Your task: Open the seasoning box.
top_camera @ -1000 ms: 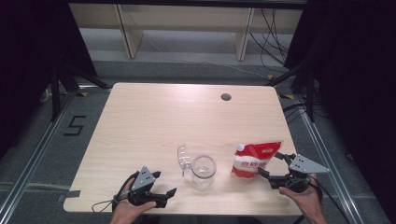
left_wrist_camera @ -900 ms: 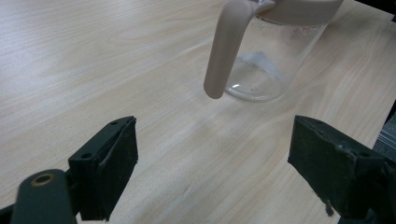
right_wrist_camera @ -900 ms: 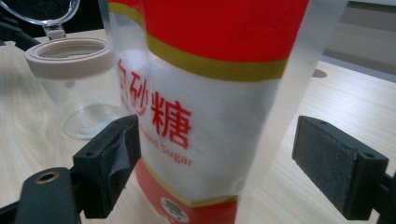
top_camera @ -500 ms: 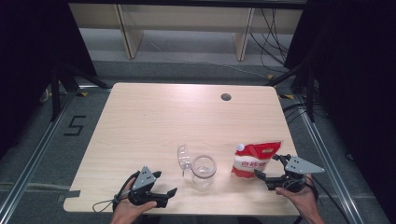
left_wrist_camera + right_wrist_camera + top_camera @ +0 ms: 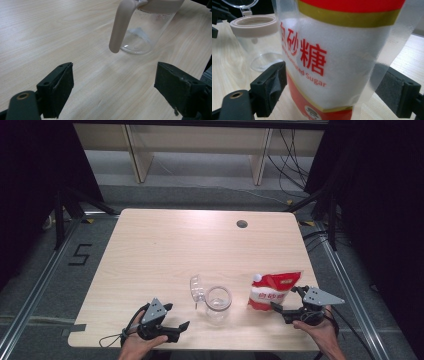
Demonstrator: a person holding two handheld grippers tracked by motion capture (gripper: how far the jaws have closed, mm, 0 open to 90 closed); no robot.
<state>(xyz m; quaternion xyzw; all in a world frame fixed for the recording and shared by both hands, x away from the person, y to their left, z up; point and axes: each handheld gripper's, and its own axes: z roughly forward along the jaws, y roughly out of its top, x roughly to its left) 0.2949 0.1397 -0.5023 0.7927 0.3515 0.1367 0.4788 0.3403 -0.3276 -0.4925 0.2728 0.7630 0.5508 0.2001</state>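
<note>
from above, my two grippers sit at the near edge of the pale wooden table (image 5: 165, 250). my left gripper (image 5: 176, 319) rests near the front left, jaws spread wide and holding nothing, aimed towards the clear jar (image 5: 218, 302) that stands just beyond it near the middle of the front edge. the jar's hinged lid (image 5: 197, 288) is flipped back on its left side. my right gripper (image 5: 284, 301) is at the front right, jaws open around the lower end of the sugar bag (image 5: 272, 290), a red and white pouch standing just right of the jar.

along my left gripper's jaws, both black pads (image 5: 63, 87) stand far apart over bare wood. ahead is the glass jar (image 5: 145, 30) with a beige collar and a beige handle (image 5: 121, 26) hanging down its side, its inside looking empty.

along my right gripper's jaws, the sugar bag (image 5: 337, 57) stands between the pads (image 5: 274, 87), which are wide and not pressing it. white grains show through its clear middle, with red characters, the word "sugar", a gold stripe and red bands above and below. behind it to the left stands the open jar (image 5: 254, 37).
</note>
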